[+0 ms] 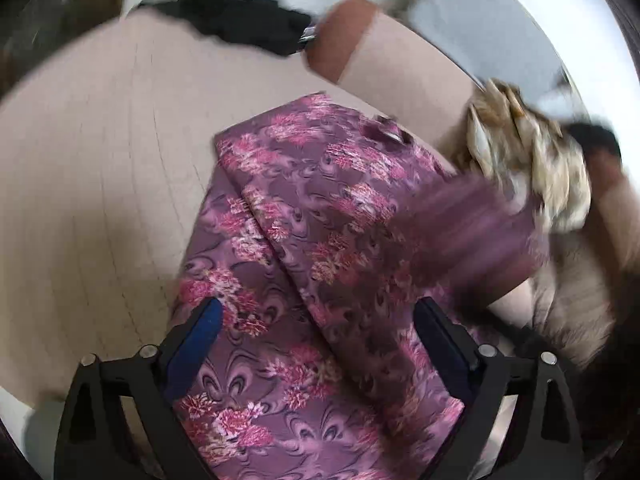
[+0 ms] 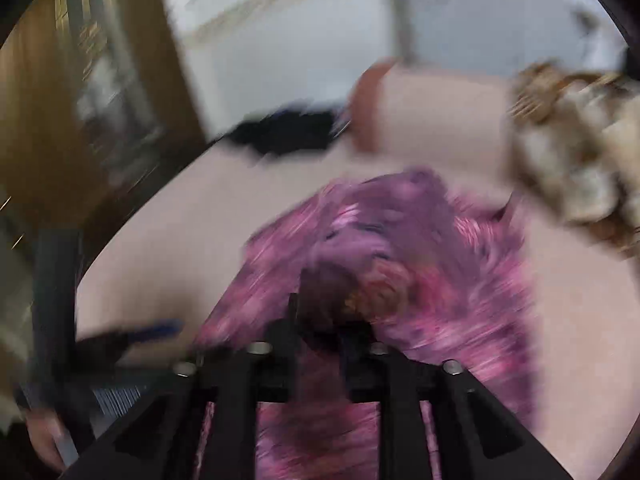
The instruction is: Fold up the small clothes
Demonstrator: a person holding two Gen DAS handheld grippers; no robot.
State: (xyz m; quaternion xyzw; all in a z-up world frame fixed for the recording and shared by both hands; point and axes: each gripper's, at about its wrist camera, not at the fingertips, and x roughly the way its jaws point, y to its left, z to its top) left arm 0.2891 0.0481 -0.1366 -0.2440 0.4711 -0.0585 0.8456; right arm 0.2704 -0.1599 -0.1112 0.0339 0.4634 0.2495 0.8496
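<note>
While the purple floral garment [image 1: 320, 264] lies partly folded across the middle of the pale worktop [image 1: 100, 184], we see the left gripper [image 1: 316, 344] released above its near edge, its blue-padded fingers [image 1: 192, 352] spread to either side of the cloth. In the blurred right wrist view, the right gripper [image 2: 320, 320] stands narrowed with a raised bunch of the same garment between its jaws; we cannot tell whether they pinch it. Beyond the garment, at the worktop's far edge, sits a heap of black clothing [image 1: 240, 24], with a brown rounded object [image 1: 340, 40] beside it. To the garment's right lies a crumpled tan-and-cream cloth [image 1: 532, 160]. We can make out no container, label or legible writing.
</note>
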